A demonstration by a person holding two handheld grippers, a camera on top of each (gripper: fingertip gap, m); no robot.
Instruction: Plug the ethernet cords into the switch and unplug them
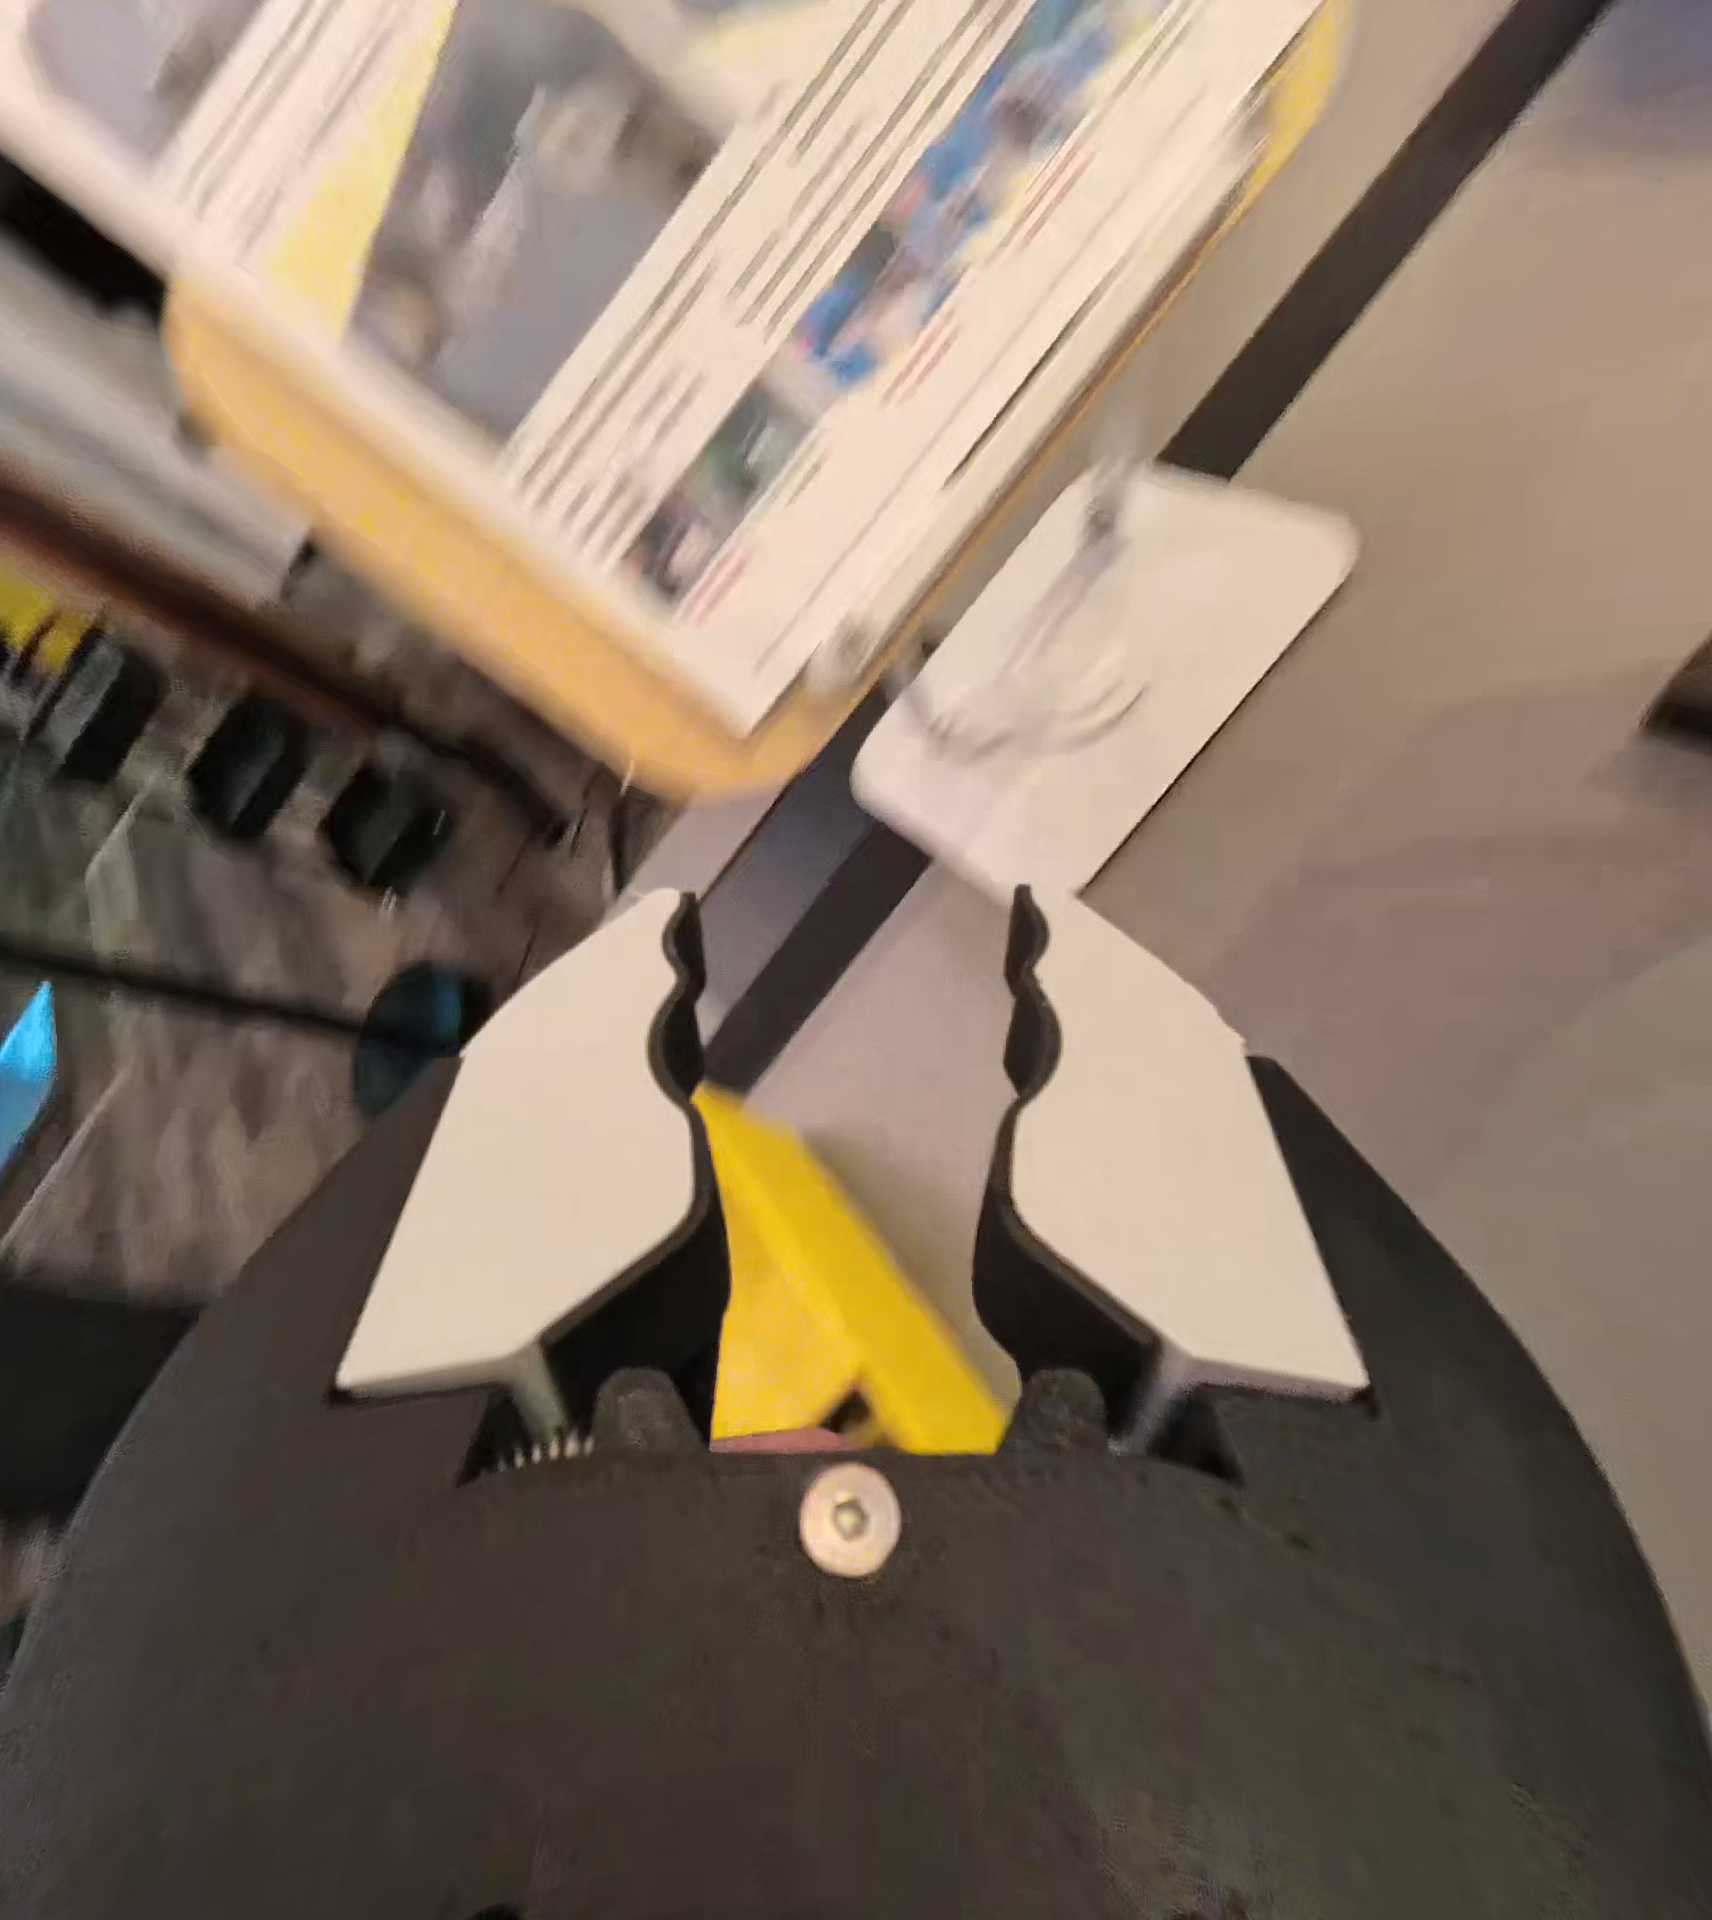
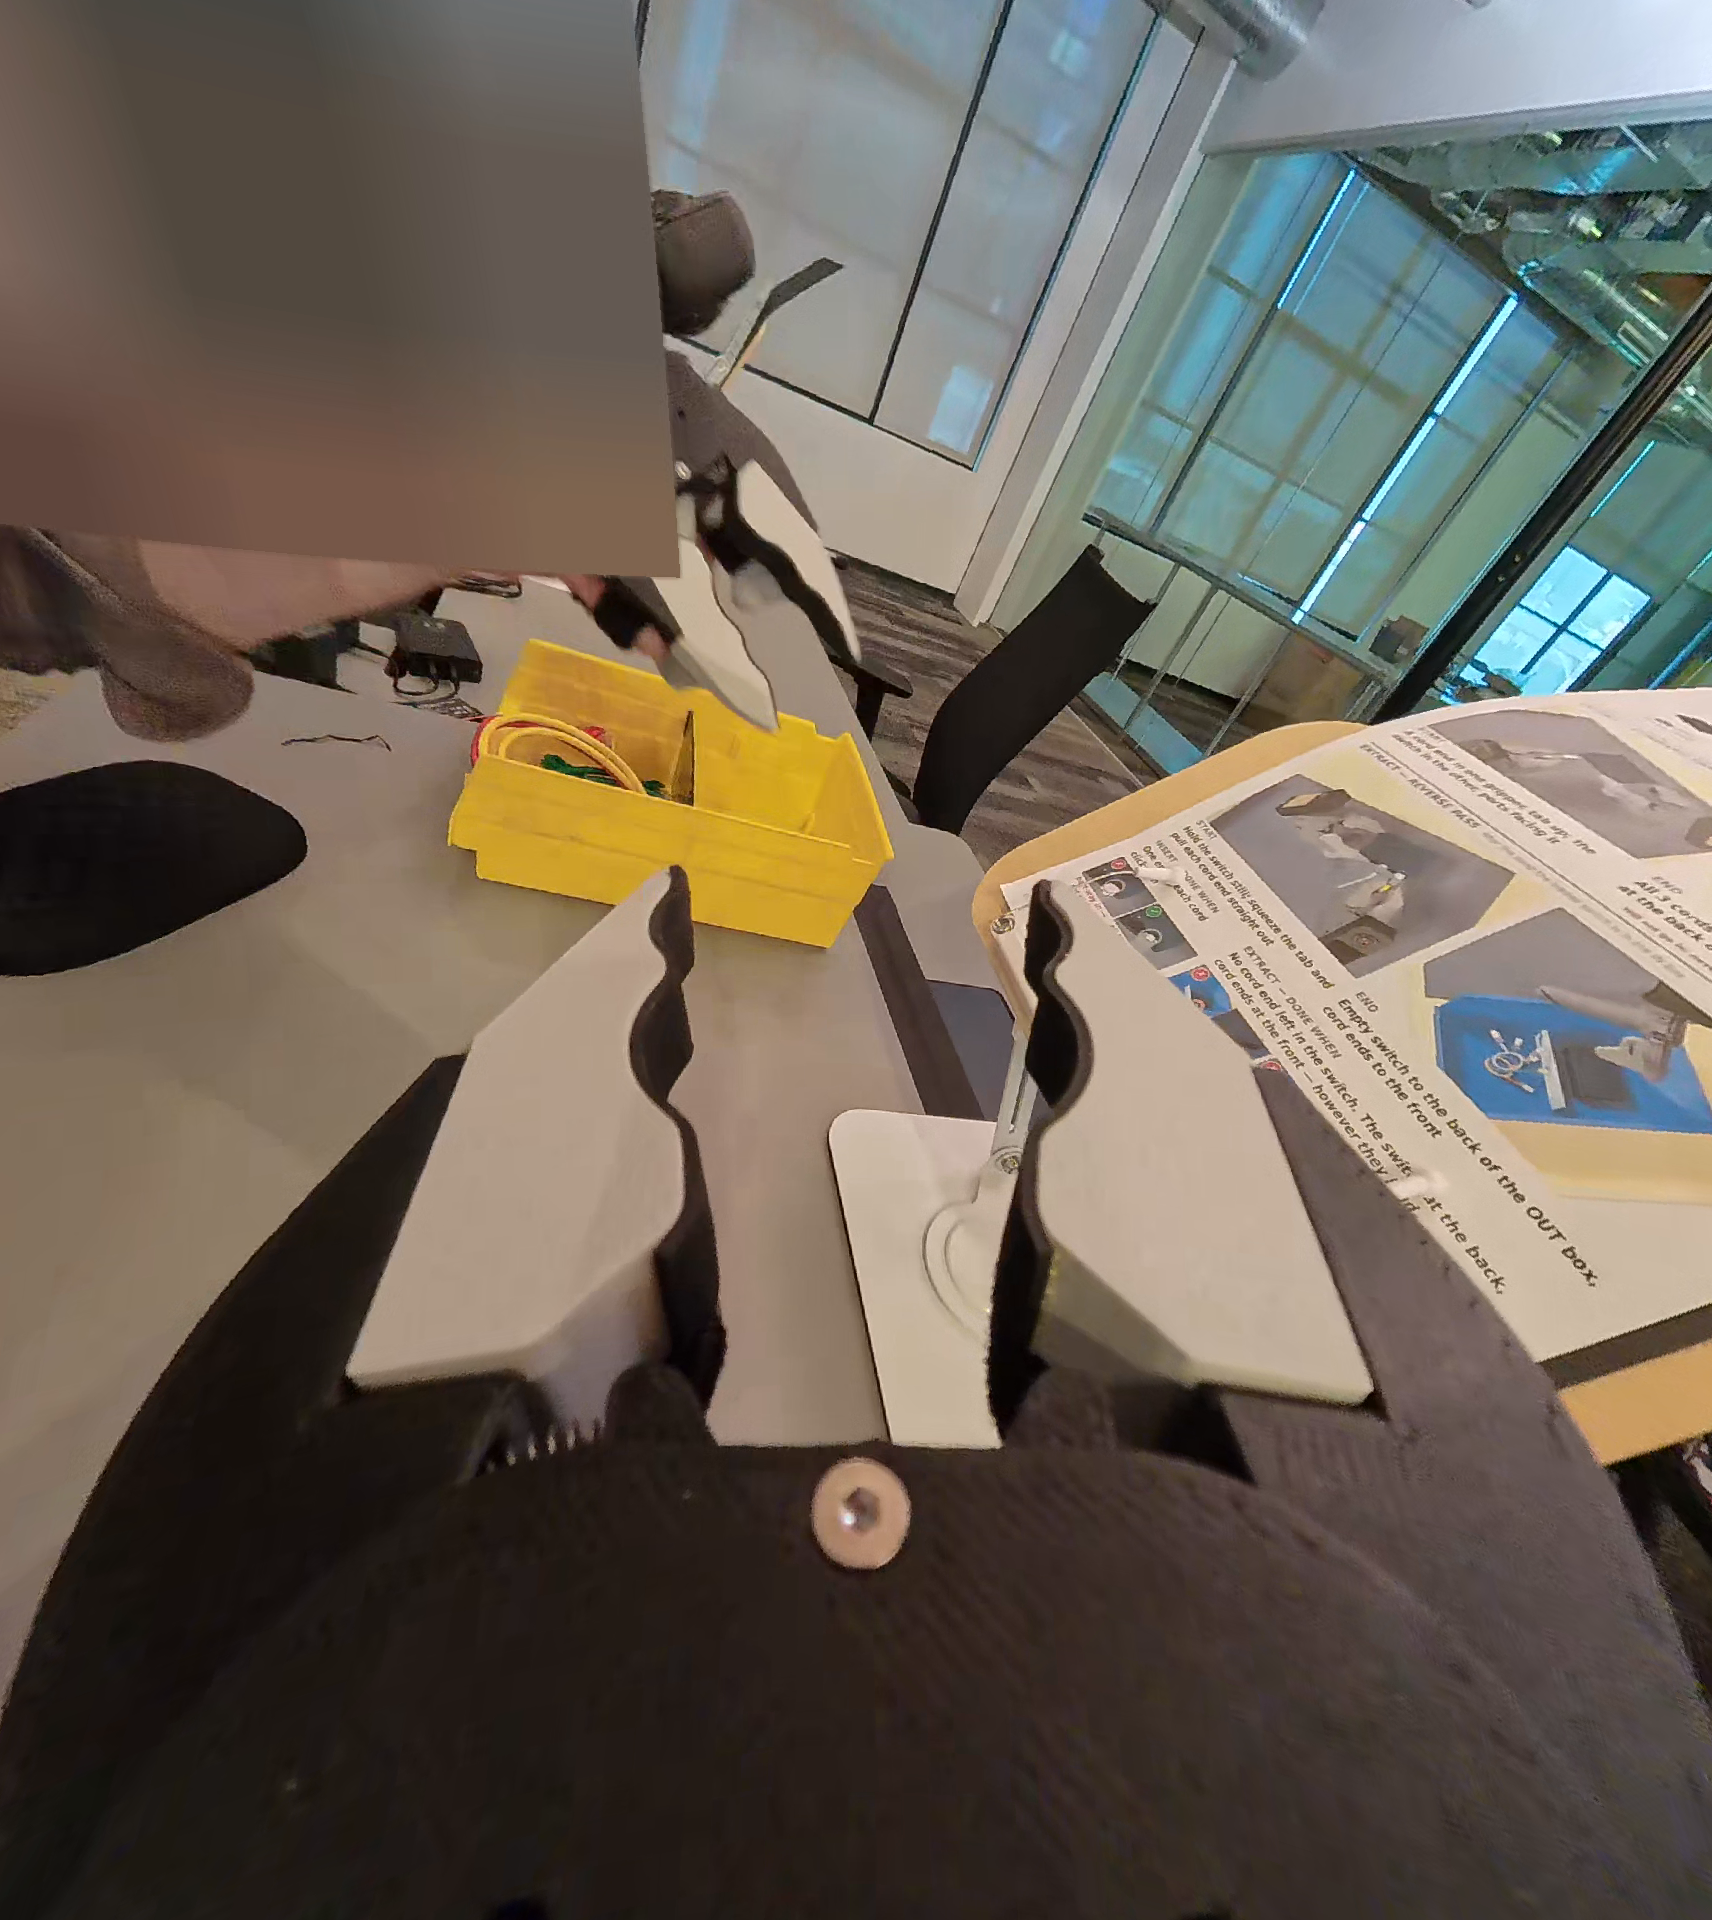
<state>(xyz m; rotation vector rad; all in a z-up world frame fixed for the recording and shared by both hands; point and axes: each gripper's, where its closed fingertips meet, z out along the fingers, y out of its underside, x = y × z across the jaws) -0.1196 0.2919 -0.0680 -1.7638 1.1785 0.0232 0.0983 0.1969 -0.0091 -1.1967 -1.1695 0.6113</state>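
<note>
A yellow bin [image 2: 686, 842] stands on the grey table [image 2: 208, 1091] and holds coiled yellow, green and red cords [image 2: 571, 764] in its left compartment. My left gripper [image 2: 802, 681] hovers open over the bin's right part, fingers pointing down. In the blurred left wrist view that gripper [image 1: 854, 909] is open and empty, with the yellow bin [image 1: 810, 1278] below its fingers. My right gripper [image 2: 857, 899] is open and empty, above the table in front of the bin. I cannot make out a switch in the bin.
A tilted board with a printed instruction sheet [image 2: 1454, 987] stands on a white base [image 2: 925, 1247] right of the bin; it also shows in the left wrist view [image 1: 727, 312]. A black mat [image 2: 83, 862] lies at the left. A small black box with cables [image 2: 431, 644] sits behind. A black chair [image 2: 1018, 675] stands beyond the table. About 25 centimeters separates my left fingertips from my right.
</note>
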